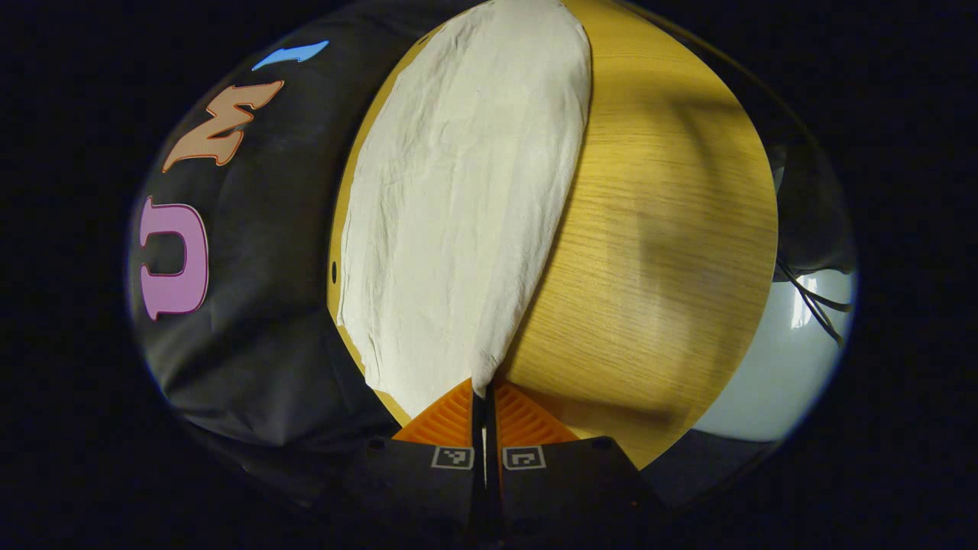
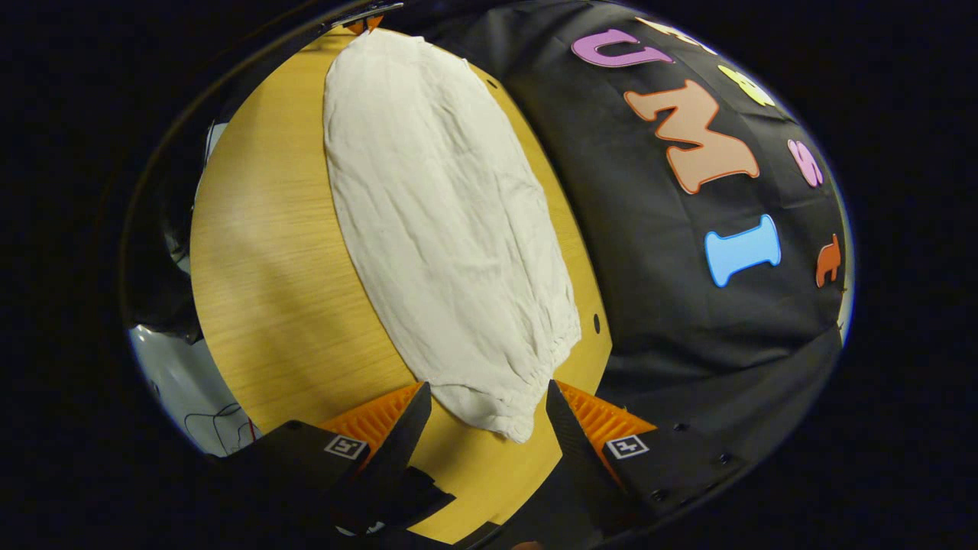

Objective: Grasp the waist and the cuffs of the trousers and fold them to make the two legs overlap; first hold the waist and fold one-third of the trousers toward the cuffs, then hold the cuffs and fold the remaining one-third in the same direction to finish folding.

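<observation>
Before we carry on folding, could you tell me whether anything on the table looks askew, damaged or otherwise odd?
Nothing stands out. The trousers lie flat along the wooden table, only lightly creased, with no stain or tear visible. The left tool is shut on one end; the right tool is open around the gathered end.
</observation>
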The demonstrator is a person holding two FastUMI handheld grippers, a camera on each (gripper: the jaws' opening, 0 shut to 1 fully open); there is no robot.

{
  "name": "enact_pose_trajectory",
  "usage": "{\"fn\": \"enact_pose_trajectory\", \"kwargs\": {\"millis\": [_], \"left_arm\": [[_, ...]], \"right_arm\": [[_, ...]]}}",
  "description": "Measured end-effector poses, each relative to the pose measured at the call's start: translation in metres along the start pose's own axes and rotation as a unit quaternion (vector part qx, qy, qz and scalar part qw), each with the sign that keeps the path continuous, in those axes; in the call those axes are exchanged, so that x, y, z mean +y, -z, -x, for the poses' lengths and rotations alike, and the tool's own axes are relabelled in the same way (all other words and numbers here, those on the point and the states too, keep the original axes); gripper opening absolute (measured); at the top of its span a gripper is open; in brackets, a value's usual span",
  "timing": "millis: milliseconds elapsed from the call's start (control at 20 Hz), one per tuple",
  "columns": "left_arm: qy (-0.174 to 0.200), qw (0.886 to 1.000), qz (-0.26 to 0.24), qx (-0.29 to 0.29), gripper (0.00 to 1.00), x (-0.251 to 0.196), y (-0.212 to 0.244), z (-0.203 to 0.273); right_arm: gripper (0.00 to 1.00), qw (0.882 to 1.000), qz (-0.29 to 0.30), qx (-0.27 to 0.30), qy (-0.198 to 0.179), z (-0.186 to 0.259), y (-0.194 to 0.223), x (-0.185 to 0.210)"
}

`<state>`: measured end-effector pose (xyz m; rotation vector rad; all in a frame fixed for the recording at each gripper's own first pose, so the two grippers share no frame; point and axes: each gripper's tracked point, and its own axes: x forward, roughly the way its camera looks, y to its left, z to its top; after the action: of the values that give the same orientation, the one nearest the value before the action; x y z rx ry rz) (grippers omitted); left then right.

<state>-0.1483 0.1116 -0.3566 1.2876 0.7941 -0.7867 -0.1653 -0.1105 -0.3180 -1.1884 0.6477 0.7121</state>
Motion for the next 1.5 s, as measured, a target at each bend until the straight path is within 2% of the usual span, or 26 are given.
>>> {"fn": "enact_pose_trajectory", "kwargs": {"millis": [150, 200, 450, 550, 650, 700, 750, 800, 900, 1000, 1250, 1500], "left_arm": [[-0.001, 1.000, 0.002, 0.004, 0.00, 0.000, 0.001, 0.000], [-0.002, 1.000, 0.003, 0.006, 0.00, 0.000, 0.001, 0.000], [-0.006, 1.000, 0.006, 0.014, 0.00, 0.000, 0.002, -0.001], [-0.007, 1.000, 0.010, 0.017, 0.00, 0.001, 0.001, -0.001], [-0.006, 0.999, 0.023, 0.022, 0.00, 0.000, 0.002, -0.001], [-0.004, 0.999, 0.033, 0.025, 0.00, 0.000, 0.002, -0.001], [-0.001, 0.999, 0.045, 0.029, 0.00, 0.000, 0.003, -0.001], [-0.001, 0.998, 0.058, 0.033, 0.00, 0.001, 0.003, -0.001], [-0.012, 0.996, 0.079, 0.040, 0.00, 0.005, -0.002, 0.006], [-0.030, 0.994, 0.090, 0.046, 0.00, 0.020, -0.007, 0.015], [-0.078, 0.987, 0.124, 0.065, 0.00, 0.078, -0.008, 0.015], [-0.135, 0.976, 0.153, 0.081, 0.00, 0.142, -0.018, 0.028]], "right_arm": [[1.00, 0.999, 0.025, 0.009, -0.022, -0.011, 0.007, 0.011], [0.94, 0.999, 0.034, 0.006, -0.024, -0.014, 0.005, 0.008], [0.87, 0.998, 0.051, 0.008, -0.032, -0.038, 0.002, 0.003], [0.74, 0.998, 0.049, 0.014, -0.038, -0.046, 0.002, 0.005], [0.31, 0.997, 0.051, 0.027, -0.052, -0.048, 0.007, 0.017], [0.10, 0.997, 0.063, 0.023, -0.041, -0.049, 0.004, 0.014], [0.11, 0.997, 0.062, 0.024, -0.038, -0.038, 0.006, 0.014], [0.03, 0.998, 0.046, 0.026, -0.041, -0.042, 0.006, 0.014], [0.06, 0.999, 0.021, 0.026, -0.033, -0.048, 0.004, 0.003], [0.06, 1.000, 0.011, 0.015, -0.009, -0.045, -0.003, -0.017], [0.03, 0.998, -0.032, -0.015, 0.046, -0.053, -0.024, -0.076], [0.03, 0.994, -0.065, -0.048, 0.078, -0.075, -0.042, -0.125]]}}
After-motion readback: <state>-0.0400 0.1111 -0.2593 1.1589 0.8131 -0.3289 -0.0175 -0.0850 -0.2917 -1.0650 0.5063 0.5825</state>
